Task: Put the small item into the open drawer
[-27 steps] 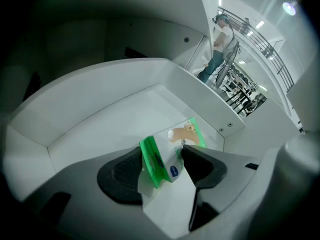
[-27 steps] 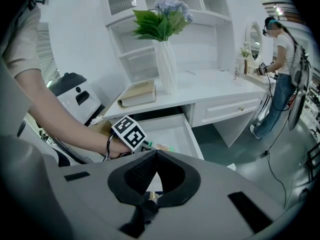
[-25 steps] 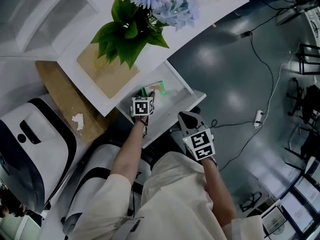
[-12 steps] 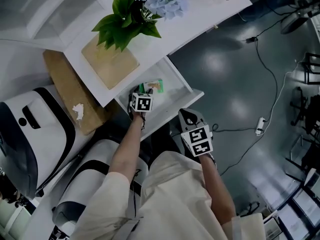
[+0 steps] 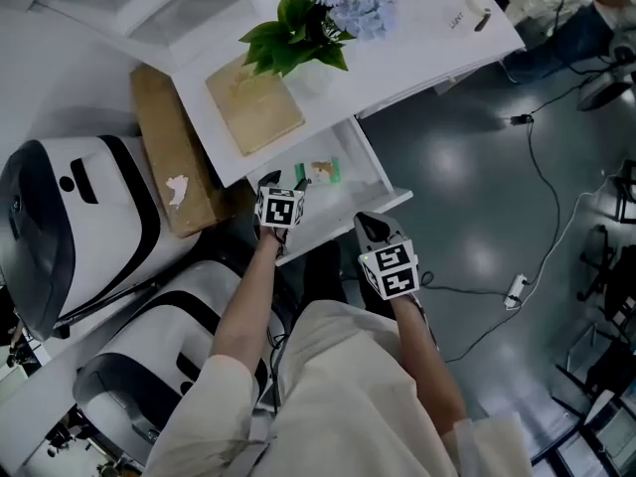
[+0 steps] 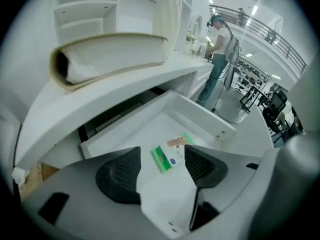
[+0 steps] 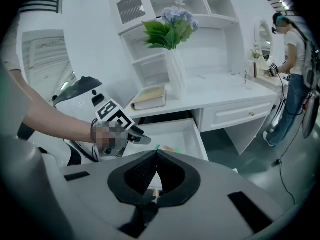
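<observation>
**Two grippers at the open drawer, packet already inside**

Two jaws of the left gripper point(image 6: 162, 158) stand wide apart with nothing held between them. Through the gap, the small item point(image 6: 170, 154) shows lying flat on the drawer floor, clear of both pads. It is a green-and-white packet with a tan picture at one end and a blue mark on its white part. Its print is too small to read.

From the head view, the left gripper point(image 5: 282, 181) hangs over the front left corner of the drawer point(image 5: 384, 181), pointing in toward the packet point(image 5: 321, 172). The drawer is pulled well out from under the white counter point(image 5: 417, 43).

The right gripper point(image 5: 371, 229) sits just in front of the drawer's front panel, near its right end. In its own view the jaws of the right gripper point(image 7: 156, 156) are pressed together at the tips and hold nothing.

On the counter lies a cream book point(image 5: 254, 107), and beside it stands a white vase of blue flowers point(image 5: 323, 23). Each gripper's cube carries black-and-white square markers. A small dark label near the counter's far edge point(image 5: 456, 20) is not legible.

A brown cardboard slab point(image 5: 174, 172) lies left of the counter.
</observation>
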